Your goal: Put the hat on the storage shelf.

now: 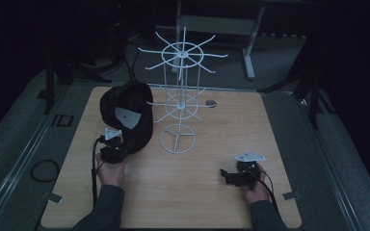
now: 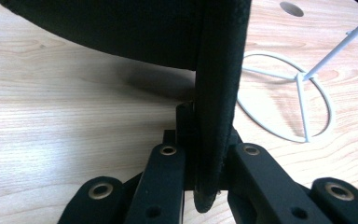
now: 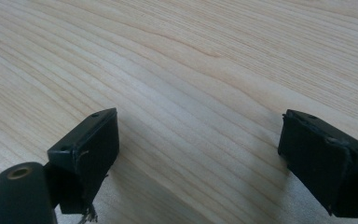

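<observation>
Judging by the layout, the job is barely begun: the left gripper (image 1: pixel 114 150) has its jaws clamped on the cap (image 1: pixel 130 113) brim at the rack's (image 1: pixel 179 96) nine o'clock, unhung, while the right gripper (image 1: pixel 231 175) idles with jaws wide and empty over the surface (image 1: pixel 197 192).

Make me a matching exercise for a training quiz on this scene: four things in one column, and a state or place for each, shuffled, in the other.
Things:
1. left gripper
2. right gripper
3. white wire rack
4. black cap

States or places:
A. stands upright on the table, mid-back
B. jaws wide apart over bare wood
C. lifted at its brim, left of the rack
D. jaws closed on a brim edge

Pairs: 1-D, 2-B, 3-A, 4-C
</observation>
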Motion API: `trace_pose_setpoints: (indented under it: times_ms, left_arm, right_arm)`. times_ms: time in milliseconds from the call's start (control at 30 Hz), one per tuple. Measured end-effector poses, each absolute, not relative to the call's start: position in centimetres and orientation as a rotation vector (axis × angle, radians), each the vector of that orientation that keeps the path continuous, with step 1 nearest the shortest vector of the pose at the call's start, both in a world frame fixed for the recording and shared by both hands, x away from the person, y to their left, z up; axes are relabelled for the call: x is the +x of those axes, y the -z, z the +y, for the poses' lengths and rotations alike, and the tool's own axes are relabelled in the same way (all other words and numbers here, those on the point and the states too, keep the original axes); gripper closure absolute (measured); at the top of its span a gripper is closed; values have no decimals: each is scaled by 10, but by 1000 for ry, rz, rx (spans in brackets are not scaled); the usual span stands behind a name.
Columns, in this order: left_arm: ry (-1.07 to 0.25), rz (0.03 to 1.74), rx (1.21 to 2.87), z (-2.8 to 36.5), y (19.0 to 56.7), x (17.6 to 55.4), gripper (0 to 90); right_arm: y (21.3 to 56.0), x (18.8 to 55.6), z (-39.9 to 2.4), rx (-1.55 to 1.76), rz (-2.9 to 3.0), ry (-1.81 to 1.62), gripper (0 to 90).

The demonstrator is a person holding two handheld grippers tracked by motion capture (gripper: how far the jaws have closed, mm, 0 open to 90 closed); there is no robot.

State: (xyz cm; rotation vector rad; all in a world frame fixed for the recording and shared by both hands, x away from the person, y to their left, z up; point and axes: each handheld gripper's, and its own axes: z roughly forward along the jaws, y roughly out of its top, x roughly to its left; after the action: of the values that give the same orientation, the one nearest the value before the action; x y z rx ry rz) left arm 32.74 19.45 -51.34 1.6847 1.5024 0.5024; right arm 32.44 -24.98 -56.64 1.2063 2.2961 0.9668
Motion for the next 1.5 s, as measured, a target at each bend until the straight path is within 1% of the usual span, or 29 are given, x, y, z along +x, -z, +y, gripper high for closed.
trace_pose_setpoints:
  times_ms: [767,1500]
  left_arm:
    - [-607,1465,1653,202,488,320,867]
    - [-677,1450,1663,203,474,316,867]
  right_arm:
    - [566,324,-250,1204,2296,-967,123]
    - [566,324,-250,1207,2296,-967,123]
